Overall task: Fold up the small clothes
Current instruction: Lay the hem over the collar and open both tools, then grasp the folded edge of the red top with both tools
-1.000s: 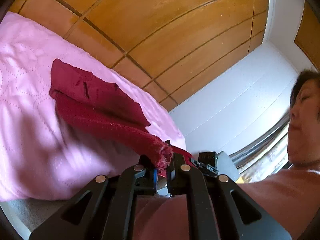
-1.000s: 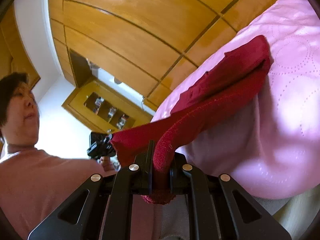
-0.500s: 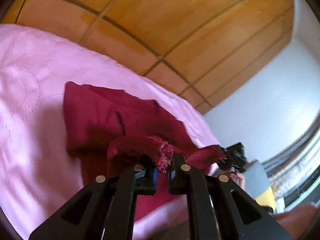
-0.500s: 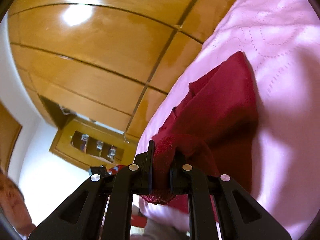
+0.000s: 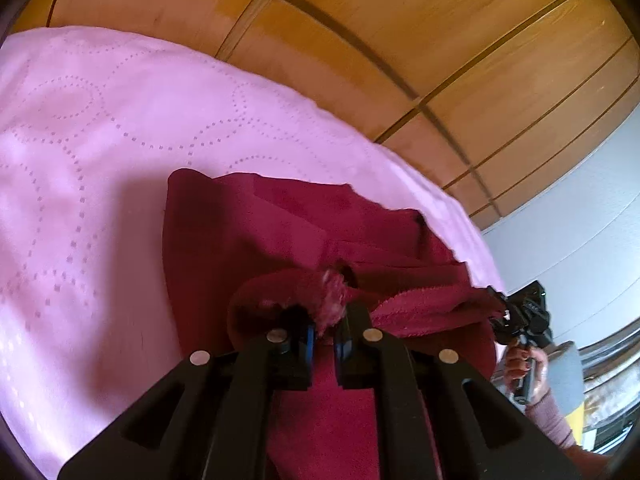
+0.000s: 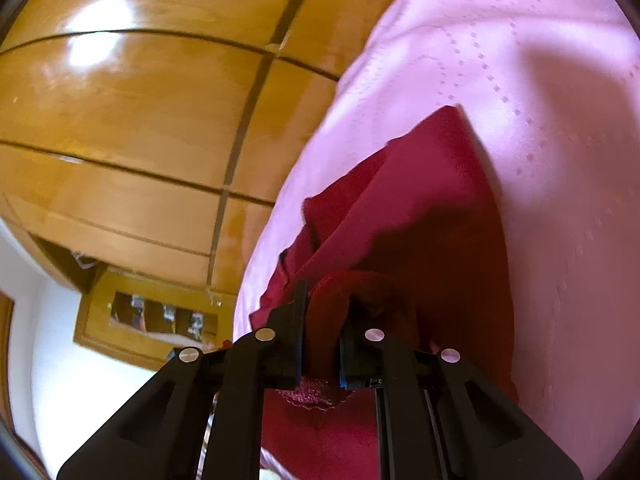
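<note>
A dark red garment (image 5: 288,232) lies on the pink quilted bed (image 5: 100,128). My left gripper (image 5: 326,320) is shut on a frayed corner of its near edge and holds it over the rest of the cloth. My right gripper (image 6: 322,320) is shut on the other near corner of the red garment (image 6: 420,208), which bunches between the jaws. The held edge stretches between both grippers. The right gripper also shows in the left wrist view (image 5: 520,320) at the right.
Wooden wardrobe doors (image 5: 400,40) stand beyond the bed's far edge. A white wall (image 5: 580,220) and a window are at the right. A wooden shelf niche (image 6: 160,316) is at the lower left of the right wrist view.
Both grippers have carried the held near edge of the red garment forward over the part lying on the bed, folding it. The person's face has left both views.
</note>
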{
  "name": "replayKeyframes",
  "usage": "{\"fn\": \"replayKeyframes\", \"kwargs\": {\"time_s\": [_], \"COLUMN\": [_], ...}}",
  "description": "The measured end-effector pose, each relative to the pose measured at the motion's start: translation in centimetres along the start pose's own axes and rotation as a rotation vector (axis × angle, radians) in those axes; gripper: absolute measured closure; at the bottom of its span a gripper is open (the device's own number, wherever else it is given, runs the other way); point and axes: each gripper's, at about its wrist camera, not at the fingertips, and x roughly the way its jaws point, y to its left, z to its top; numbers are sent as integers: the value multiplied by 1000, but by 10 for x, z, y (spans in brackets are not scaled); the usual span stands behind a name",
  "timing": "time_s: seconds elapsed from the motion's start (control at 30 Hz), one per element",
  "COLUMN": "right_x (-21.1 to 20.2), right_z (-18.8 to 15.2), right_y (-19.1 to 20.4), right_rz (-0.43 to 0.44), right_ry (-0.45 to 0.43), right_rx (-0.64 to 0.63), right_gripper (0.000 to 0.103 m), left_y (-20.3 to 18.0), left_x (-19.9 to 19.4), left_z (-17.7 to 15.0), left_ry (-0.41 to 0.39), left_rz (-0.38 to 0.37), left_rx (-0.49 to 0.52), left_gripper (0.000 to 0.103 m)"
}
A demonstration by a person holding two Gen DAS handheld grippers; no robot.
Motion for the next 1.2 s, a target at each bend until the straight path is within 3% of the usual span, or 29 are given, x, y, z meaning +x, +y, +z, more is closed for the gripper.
{"fn": "replayKeyframes", "kwargs": {"time_s": [0.03, 0.07, 0.1, 0.17, 0.2, 0.27, 0.3, 0.37, 0.5, 0.7, 0.73, 0.87, 1.0, 1.03, 1.1, 1.2], "right_x": [2, 3, 2, -2, -7, -17, -21, -22, -4, 20, 23, 38, 33, 30, 27, 18], "right_z": [2, 3, 5, 8, 10, 16, 18, 18, 9, 10, 11, 10, 4, 3, 0, -1], "right_y": [-1, 0, 2, 8, 12, 19, 21, 32, 56, 49, 47, 37, 34, 34, 39, 59], "right_rz": [4, 12, 26, 38, 31, 15, -8, -85, -321, -438, -456, -487, -489, -482, -483, -503], "right_ry": [-13, -26, -46, -100, -147, -222, -233, -221, -139, -94, -94, -85, -115, -124, -132, -163], "right_rx": [8, 10, 8, -11, -28, -50, -55, -119, -318, -370, -373, -359, -353, -354, -374, -426], "right_gripper": [85, 74, 58, 41, 40, 40, 40, 40, 40, 40, 41, 71, 91, 93, 96, 96], "left_y": [0, 0, 1, 5, 7, 10, 10, 6, -1, -5, -4, -1, -8, -12, -22, -32], "left_x": [4, 6, 6, -1, -6, -14, -18, -20, -13, 10, 13, 20, 22, 23, 20, 6], "left_z": [3, 6, 9, 16, 20, 25, 26, 25, 17, 16, 17, 17, 15, 15, 16, 21], "left_ry": [-2, -5, -10, -58, -89, -129, -145, -146, -106, -4, 1, 20, 22, 26, 18, -41], "left_rz": [15, 22, 15, -1, 10, 44, 108, 195, 274, 361, 373, 390, 419, 422, 435, 416], "left_rx": [-3, -13, -27, -76, -98, -125, -128, -91, -17, 62, 61, 55, 92, 107, 158, 142], "left_gripper": [92, 88, 80, 62, 56, 56, 56, 56, 56, 58, 60, 64, 78, 85, 89, 91]}}
